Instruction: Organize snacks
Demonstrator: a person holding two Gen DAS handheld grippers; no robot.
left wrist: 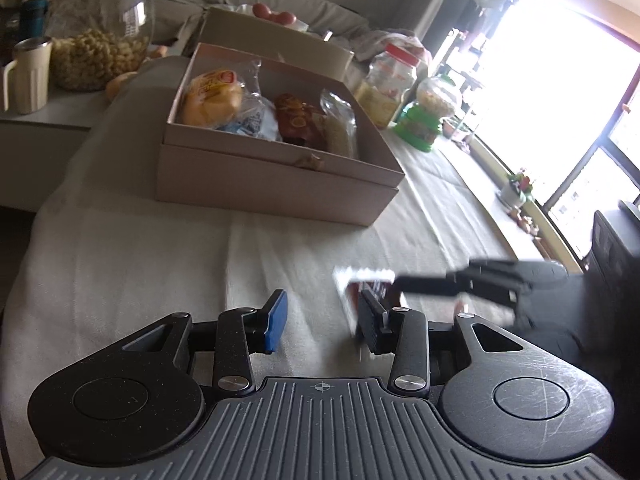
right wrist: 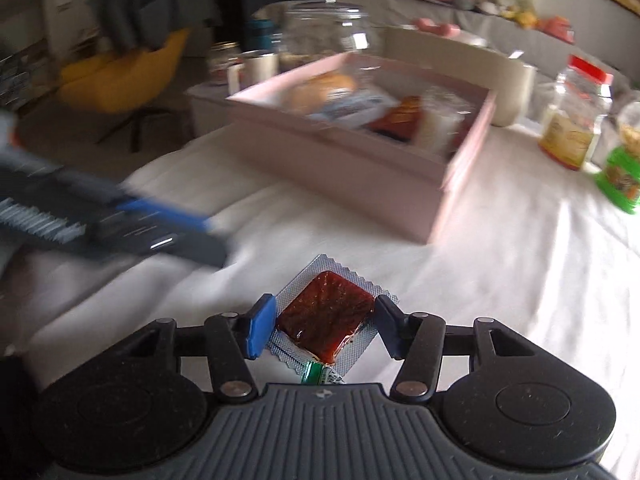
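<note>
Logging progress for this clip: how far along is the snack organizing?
Done: several wrapped snacks already lie in the open box. In hand: the right tool straddles a red-brown snack packet on the cloth; a firm grip is unclear. The left tool is open and empty. Left: move that packet into the box.

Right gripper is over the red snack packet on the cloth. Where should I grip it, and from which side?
Grip the raised red block of the snack packet across its two side edges, coming down from above and behind, as the right gripper already straddles it. The packet lies flat on the white cloth; its thin crimped foil border offers little to pinch, and the thicker middle gives the pads something to bear on.
</note>
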